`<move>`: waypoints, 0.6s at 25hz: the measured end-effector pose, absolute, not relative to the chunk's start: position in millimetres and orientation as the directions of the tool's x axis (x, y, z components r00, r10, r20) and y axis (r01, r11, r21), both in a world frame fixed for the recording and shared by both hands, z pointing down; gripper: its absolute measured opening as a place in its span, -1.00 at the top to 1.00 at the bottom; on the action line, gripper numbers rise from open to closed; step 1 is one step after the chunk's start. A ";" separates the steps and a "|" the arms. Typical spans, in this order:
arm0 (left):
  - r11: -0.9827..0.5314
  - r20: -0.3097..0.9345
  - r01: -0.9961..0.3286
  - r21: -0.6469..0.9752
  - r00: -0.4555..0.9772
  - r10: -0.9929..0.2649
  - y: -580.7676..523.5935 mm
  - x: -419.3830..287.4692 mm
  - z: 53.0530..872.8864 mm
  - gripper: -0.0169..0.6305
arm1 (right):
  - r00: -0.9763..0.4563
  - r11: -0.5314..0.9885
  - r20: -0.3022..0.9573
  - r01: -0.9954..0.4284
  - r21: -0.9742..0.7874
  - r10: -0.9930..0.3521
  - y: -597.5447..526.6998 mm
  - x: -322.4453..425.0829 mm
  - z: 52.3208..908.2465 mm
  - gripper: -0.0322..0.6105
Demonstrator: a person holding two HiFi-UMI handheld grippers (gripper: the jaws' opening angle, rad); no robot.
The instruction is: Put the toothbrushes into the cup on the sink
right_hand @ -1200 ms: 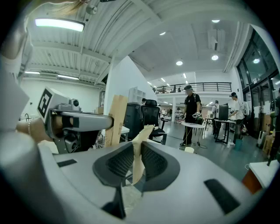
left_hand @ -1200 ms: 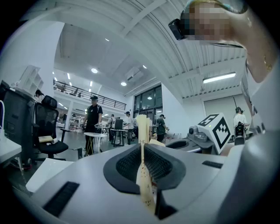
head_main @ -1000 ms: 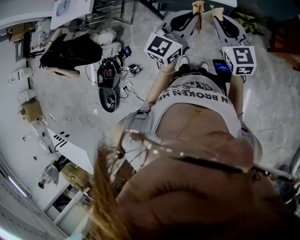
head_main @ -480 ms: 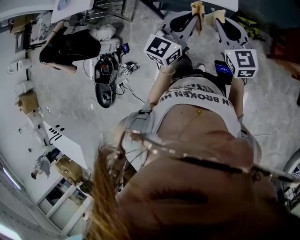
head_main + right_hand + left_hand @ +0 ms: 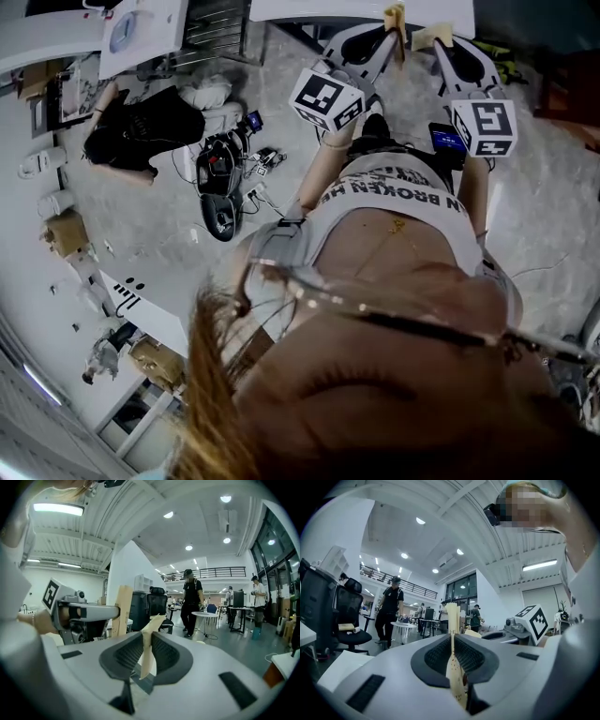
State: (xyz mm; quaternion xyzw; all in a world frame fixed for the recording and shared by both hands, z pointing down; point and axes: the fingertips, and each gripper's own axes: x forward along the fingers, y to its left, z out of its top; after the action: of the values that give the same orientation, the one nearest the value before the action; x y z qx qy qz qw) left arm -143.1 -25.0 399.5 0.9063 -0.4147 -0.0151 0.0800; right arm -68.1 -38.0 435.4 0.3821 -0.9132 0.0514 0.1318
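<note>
No cup or sink shows in any view. My left gripper [image 5: 391,39] is shut on a pale bamboo toothbrush [image 5: 396,17] and raised in front of the person's chest. In the left gripper view the toothbrush [image 5: 453,665] stands upright between the dark pads, bristles up. My right gripper [image 5: 434,43] sits close beside it, shut on a second bamboo toothbrush [image 5: 432,35]. In the right gripper view that toothbrush [image 5: 146,651] leans slightly right between the jaws. The left gripper's own toothbrush [image 5: 123,610] shows there at the left.
Below on the grey floor lie a black bag [image 5: 142,127], a dark device with cables [image 5: 218,173] and white desks [image 5: 141,23]. Ahead, a person in black [image 5: 191,603] walks by a round table [image 5: 206,616]; an office chair [image 5: 350,620] stands left.
Both grippers keep their toothbrushes and stay almost in place. The head view has swung a little, so the floor clutter has shifted slightly in the picture.
</note>
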 end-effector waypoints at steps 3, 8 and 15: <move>-0.673 0.027 -0.724 0.150 0.683 -0.729 -19.0 -144.2 397.1 0.86 | -0.649 0.678 0.274 -0.735 0.016 -0.710 -29.4 -70.0 434.1 0.68; -0.709 0.020 -0.691 0.142 0.718 -0.696 -17.7 -139.5 394.3 0.86 | -0.627 0.655 0.266 -0.755 0.025 -0.732 -26.0 -70.2 429.7 0.68; -0.737 0.008 -0.663 0.134 0.744 -0.668 -8.8 -141.5 393.2 0.86 | -0.599 0.625 0.249 -0.780 0.037 -0.761 -17.2 -71.8 426.9 0.68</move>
State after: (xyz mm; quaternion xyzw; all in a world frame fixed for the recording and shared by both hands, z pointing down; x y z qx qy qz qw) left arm -141.5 -8.8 393.2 0.9316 -0.3571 -0.0204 0.0643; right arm -71.8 -17.2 426.9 0.4313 -0.8932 0.0381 0.1213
